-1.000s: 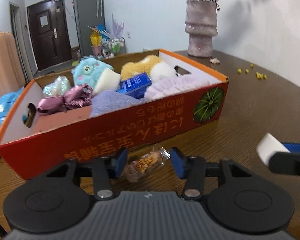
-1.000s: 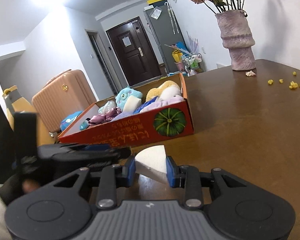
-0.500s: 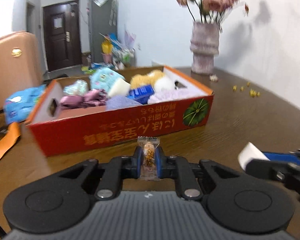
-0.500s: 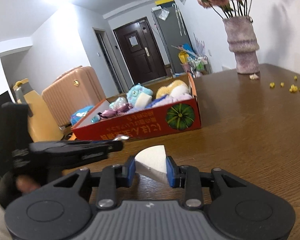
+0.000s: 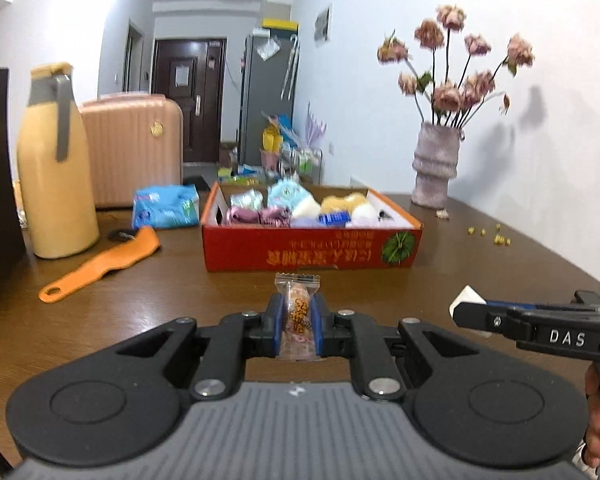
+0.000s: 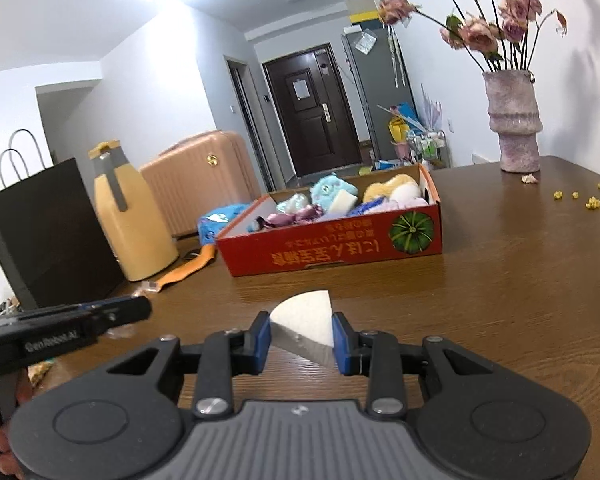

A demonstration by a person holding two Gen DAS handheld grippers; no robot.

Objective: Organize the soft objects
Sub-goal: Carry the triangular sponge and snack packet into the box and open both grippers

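Observation:
A red cardboard box (image 5: 312,254) on the brown table holds several soft toys and cloths; it also shows in the right wrist view (image 6: 332,246). My left gripper (image 5: 296,322) is shut on a wrapped snack packet (image 5: 297,312), held upright above the table, well short of the box. My right gripper (image 6: 302,334) is shut on a white wedge-shaped sponge (image 6: 306,320), also short of the box. The right gripper shows at the right of the left wrist view (image 5: 540,330), and the left gripper at the left of the right wrist view (image 6: 68,320).
A yellow thermos jug (image 5: 54,168), an orange scoop (image 5: 100,264) and a blue tissue pack (image 5: 166,206) lie left of the box. A black paper bag (image 6: 48,232) stands far left. A vase of dried flowers (image 5: 436,166) and yellow crumbs (image 5: 488,234) are at the right.
My left gripper closed on the snack packet, lifted it from beside the box and drew back from the box. My right gripper kept hold of the sponge and drew back too.

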